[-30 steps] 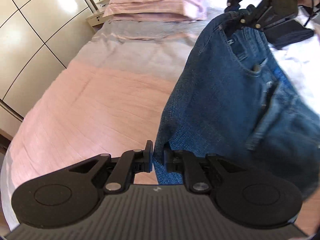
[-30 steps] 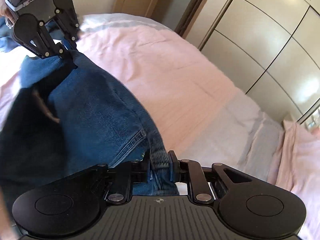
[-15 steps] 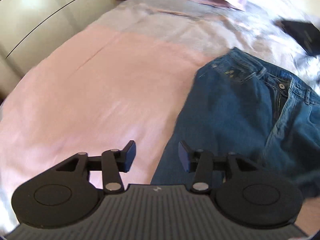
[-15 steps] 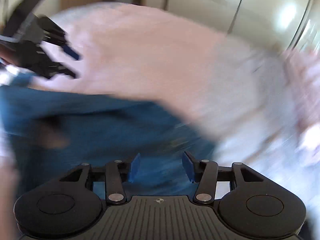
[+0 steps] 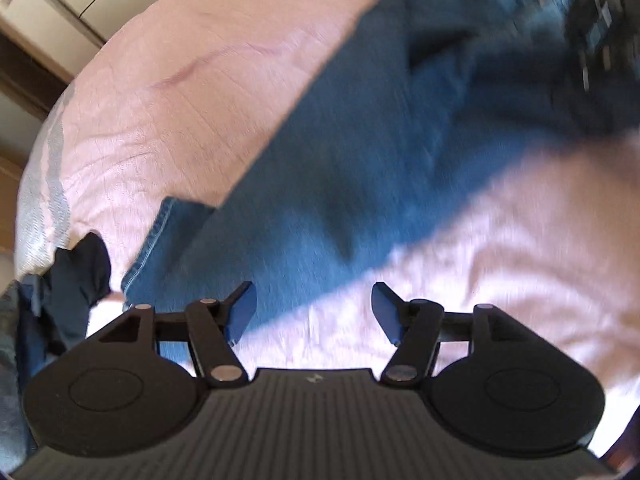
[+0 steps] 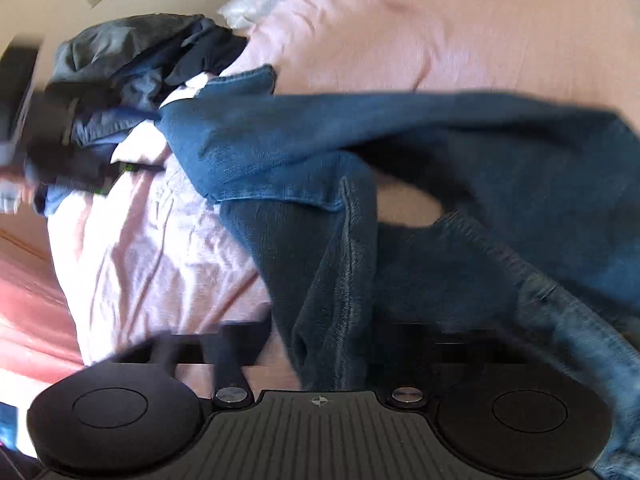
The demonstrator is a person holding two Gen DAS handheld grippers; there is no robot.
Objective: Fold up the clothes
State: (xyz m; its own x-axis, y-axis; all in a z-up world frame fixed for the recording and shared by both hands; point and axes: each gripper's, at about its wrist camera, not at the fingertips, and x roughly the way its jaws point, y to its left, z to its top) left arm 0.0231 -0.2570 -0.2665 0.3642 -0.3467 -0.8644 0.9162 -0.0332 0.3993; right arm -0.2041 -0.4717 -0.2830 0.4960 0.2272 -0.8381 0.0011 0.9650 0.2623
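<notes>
now jeans [image 5: 360,184] ahead of spread empty left gripper [image 5: 314,312], right gripper [image 6: 320,360] state unclear

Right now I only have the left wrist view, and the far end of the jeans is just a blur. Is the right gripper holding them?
Observer: I cannot tell. In the right wrist view a fold of the jeans is bunched over the right gripper and hides its jaws.
Operator: Are the legs lying together?
Observer: No, they splay apart, and a patch of the bedspread shows in the gap between them.
Operator: Is anything else near the hems?
Observer: Yes, a whole pile of grey and dark-blue clothes sits at the bed's edge just beyond them.
</notes>
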